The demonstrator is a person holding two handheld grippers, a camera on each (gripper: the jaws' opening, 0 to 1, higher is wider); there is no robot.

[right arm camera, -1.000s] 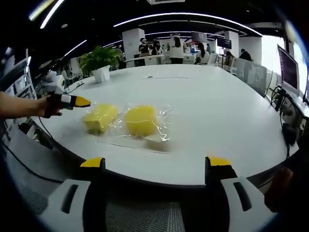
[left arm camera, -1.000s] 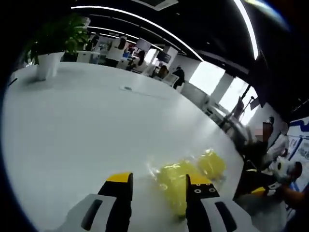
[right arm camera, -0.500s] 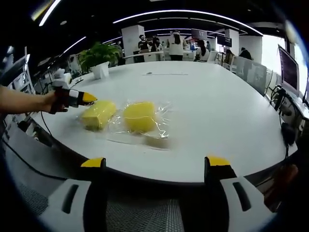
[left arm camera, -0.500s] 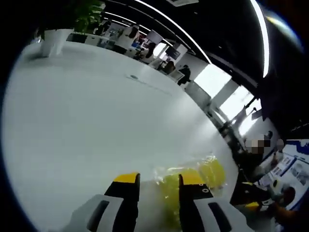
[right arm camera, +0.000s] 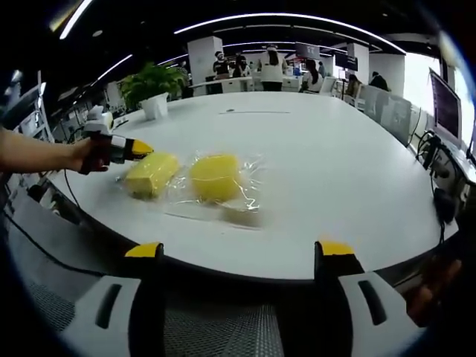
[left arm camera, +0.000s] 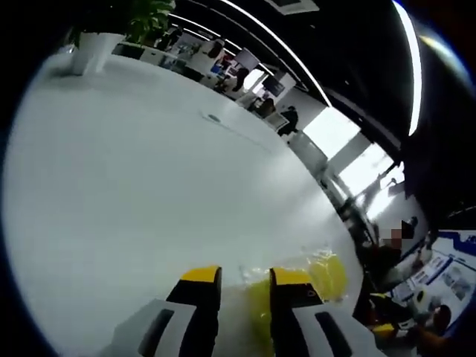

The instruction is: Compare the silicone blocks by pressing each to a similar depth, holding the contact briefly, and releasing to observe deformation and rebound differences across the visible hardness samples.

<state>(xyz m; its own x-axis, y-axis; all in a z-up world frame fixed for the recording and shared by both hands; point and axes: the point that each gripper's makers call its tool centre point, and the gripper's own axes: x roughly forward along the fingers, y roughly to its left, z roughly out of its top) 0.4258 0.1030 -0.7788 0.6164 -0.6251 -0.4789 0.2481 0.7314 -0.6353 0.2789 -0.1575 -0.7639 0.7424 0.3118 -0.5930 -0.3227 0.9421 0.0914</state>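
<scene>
Two yellow silicone blocks in clear plastic wrap lie on the white table. The left block and the right block sit side by side, with a pale patch of wrap in front of them. My left gripper, held in a hand, touches the left block's far end. In the left gripper view my left gripper has its jaws drawn close, with that yellow block showing between them and the other block to the right. My right gripper stands wide open short of the table edge, holding nothing.
A potted plant stands at the table's far left. The table's curved front edge runs just ahead of my right jaws. A monitor and cables sit at the right. People stand far behind the table.
My left jaws have narrowed from wide apart to close together around the yellow block. In the right gripper view the left gripper has moved in against the left block.
</scene>
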